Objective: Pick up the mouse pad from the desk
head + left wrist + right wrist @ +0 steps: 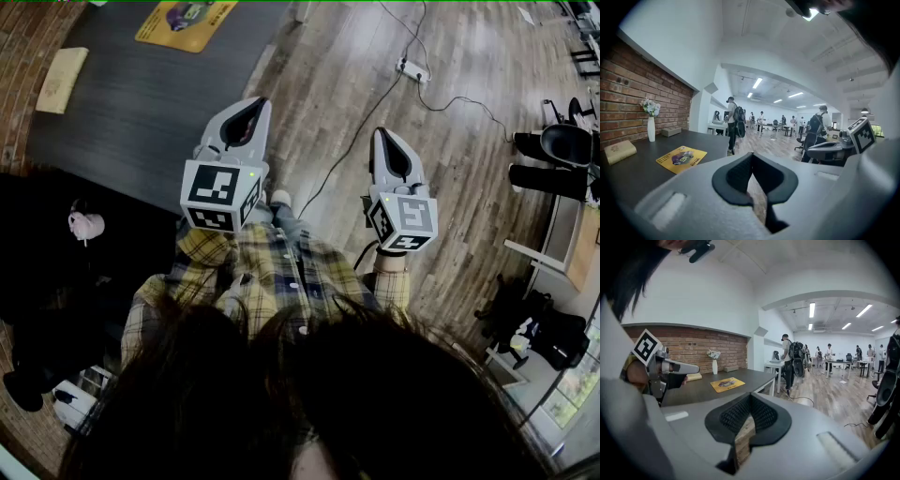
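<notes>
The yellow mouse pad [186,21] with a dark picture on it lies flat on the dark desk [141,103], near its far edge. It also shows in the left gripper view as the mouse pad [681,158] and in the right gripper view as the mouse pad [727,384]. My left gripper [251,105] hangs shut and empty over the desk's near corner, well short of the pad. My right gripper [385,135] is shut and empty too, out over the wooden floor to the right of the desk. Both point slightly downward.
A tan block [62,80] lies on the desk's left side, and a white vase with flowers [651,126] stands by the brick wall. A power strip [412,69] with its cable lies on the floor. Black chairs [562,150] stand at the right. Several people stand far back in the room.
</notes>
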The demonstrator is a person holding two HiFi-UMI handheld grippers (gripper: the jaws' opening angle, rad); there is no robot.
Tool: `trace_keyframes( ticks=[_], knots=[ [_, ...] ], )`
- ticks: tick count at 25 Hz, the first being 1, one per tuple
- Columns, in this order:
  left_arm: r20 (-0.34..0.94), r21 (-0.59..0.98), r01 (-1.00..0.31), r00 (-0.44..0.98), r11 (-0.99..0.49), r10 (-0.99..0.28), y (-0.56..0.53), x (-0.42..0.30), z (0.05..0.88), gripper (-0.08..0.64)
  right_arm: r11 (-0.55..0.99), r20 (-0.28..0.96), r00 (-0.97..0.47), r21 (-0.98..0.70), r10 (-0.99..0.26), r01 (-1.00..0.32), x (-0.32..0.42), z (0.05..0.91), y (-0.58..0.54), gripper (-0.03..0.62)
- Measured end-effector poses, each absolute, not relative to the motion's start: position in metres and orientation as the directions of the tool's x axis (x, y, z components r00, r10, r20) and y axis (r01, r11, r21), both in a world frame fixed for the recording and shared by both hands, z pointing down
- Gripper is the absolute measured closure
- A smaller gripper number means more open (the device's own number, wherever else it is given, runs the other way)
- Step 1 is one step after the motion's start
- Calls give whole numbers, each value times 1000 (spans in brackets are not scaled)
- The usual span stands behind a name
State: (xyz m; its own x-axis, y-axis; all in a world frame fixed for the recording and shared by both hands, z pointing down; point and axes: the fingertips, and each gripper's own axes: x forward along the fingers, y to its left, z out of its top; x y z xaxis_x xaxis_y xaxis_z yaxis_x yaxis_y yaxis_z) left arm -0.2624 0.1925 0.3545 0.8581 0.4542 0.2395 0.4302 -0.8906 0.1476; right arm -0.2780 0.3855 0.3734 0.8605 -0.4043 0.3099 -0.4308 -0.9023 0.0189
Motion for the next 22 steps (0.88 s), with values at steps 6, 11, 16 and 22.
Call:
trace_keyframes(
  ticks=[6,11,16,22],
  knots=[
    [228,138,395,880,-908,417,204,-251,350,561,-907,258,872,-59,-417,-416,-268,364,414,586],
    [202,154,371,895,-916,397,202,-244,343,459,-895,246,860,-133,-447,-426,-261,365,424,480],
    [200,163,337,909,-928,365,191,-228,345,332,-875,265,835,-189,-483,-446,-248,377,418,399],
    [188,170,319,918,-932,349,179,-193,353,255,-854,273,810,-208,-519,-477,-212,385,401,327]
  ],
)
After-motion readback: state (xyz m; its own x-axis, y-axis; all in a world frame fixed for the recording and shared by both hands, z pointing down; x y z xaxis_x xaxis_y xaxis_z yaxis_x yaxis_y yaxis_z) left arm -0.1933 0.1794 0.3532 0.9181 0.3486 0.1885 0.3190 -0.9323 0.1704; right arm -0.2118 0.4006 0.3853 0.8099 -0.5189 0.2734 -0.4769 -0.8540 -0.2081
